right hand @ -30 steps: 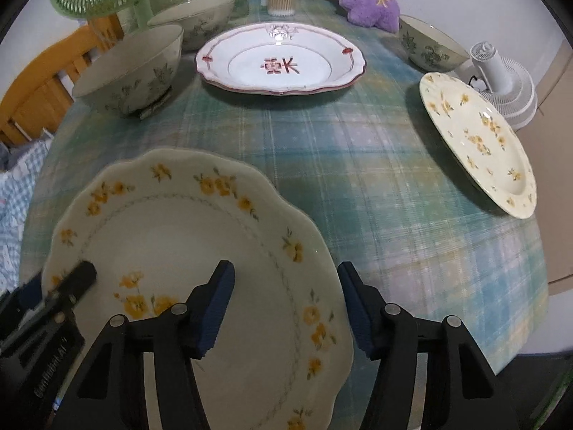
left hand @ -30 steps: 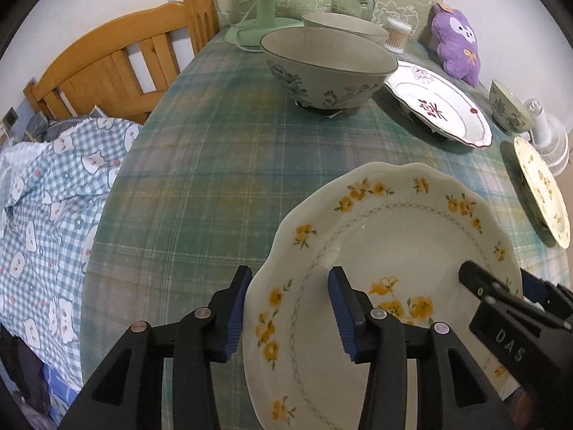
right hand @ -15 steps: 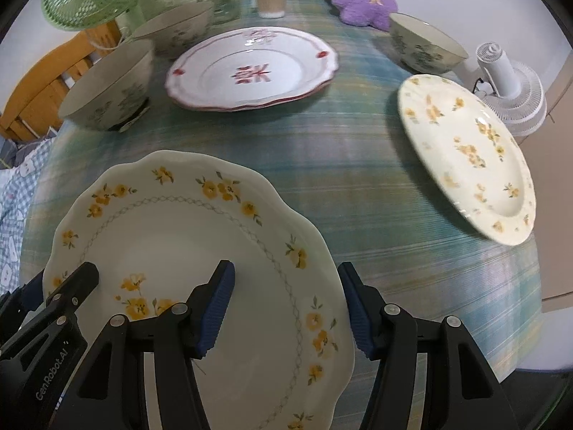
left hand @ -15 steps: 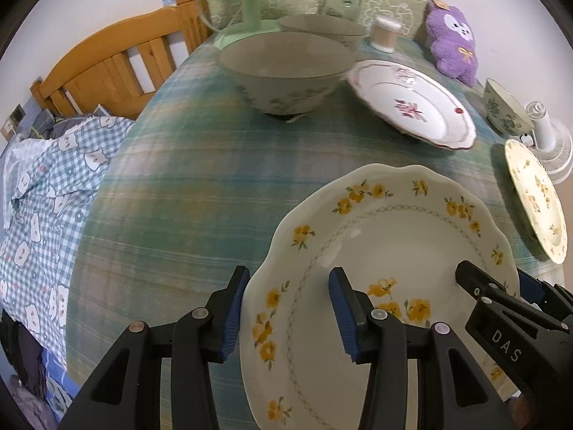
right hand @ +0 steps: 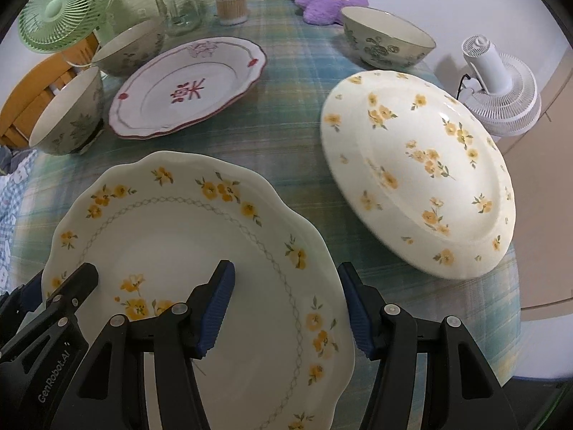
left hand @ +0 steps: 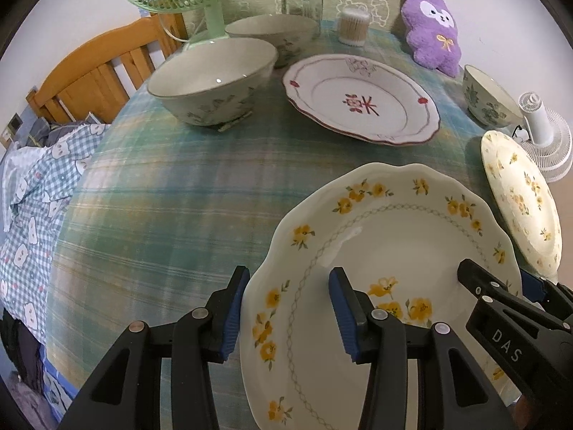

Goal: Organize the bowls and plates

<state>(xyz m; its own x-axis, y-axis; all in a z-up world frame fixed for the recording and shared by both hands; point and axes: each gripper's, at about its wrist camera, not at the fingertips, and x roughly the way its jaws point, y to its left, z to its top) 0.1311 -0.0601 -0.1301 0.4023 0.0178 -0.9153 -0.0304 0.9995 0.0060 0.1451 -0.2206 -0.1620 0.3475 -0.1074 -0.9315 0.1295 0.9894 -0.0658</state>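
Scalloped plate (left hand: 390, 251) with yellow flowers, at the near edge of the plaid-covered counter (left hand: 172, 186), straddled on its left rim by the left tool (left hand: 290, 308) and on its right rim by the right tool (right hand: 286, 308), jaws of both spread apart, one finger over the plate and one outside it. Just to the right, second yellow-flowered plate (right hand: 419, 168). Farther back, red-trimmed plate (left hand: 361, 98), large bowl (left hand: 215, 86), another bowl (left hand: 275, 36) and small bowl (right hand: 386, 37).
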